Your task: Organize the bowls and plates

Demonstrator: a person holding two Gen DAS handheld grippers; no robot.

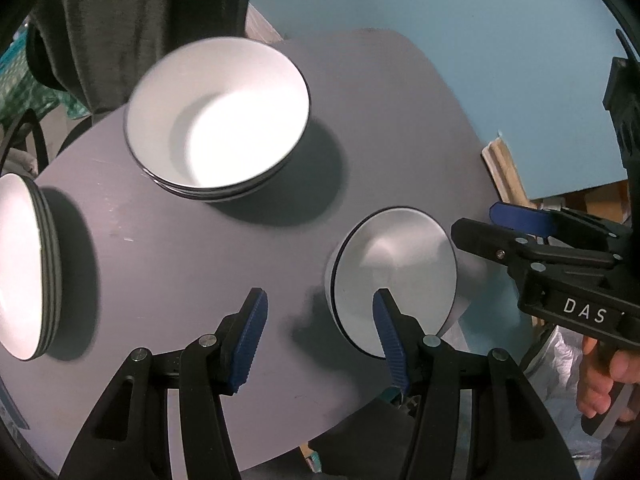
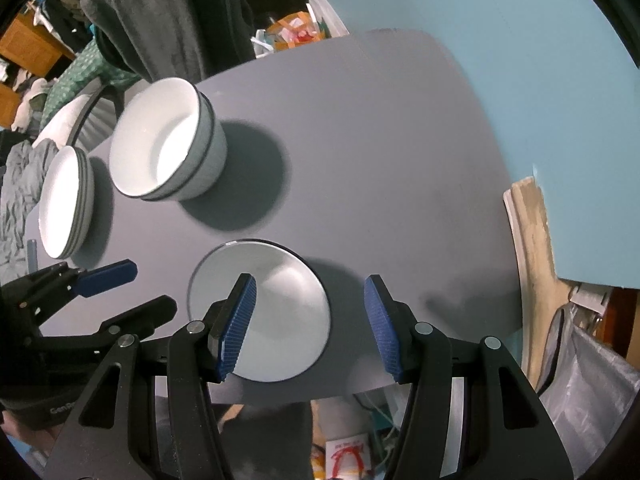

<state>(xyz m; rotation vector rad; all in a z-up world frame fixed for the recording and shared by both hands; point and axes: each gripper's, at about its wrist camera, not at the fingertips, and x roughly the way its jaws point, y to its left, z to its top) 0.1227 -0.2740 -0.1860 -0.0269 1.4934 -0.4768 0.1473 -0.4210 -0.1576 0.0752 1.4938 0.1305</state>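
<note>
A single white bowl with a dark rim (image 1: 394, 276) (image 2: 276, 320) sits near the front edge of the grey table (image 1: 180, 248) (image 2: 380, 160). A stack of white bowls (image 1: 218, 118) (image 2: 166, 146) stands further back. A stack of white plates (image 1: 20, 264) (image 2: 64, 208) lies at the left. My left gripper (image 1: 320, 332) is open and empty, its right finger over the single bowl's near rim; it also shows in the right wrist view (image 2: 120, 284). My right gripper (image 2: 310, 324) is open and empty above the bowl's right side; it also shows in the left wrist view (image 1: 496, 232).
A light blue wall (image 2: 500, 60) stands behind and to the right of the table. Dark clothing (image 2: 160, 12) hangs behind the far left edge. A wooden strip (image 2: 532, 232) and a grey bag (image 2: 592, 380) sit off the right edge.
</note>
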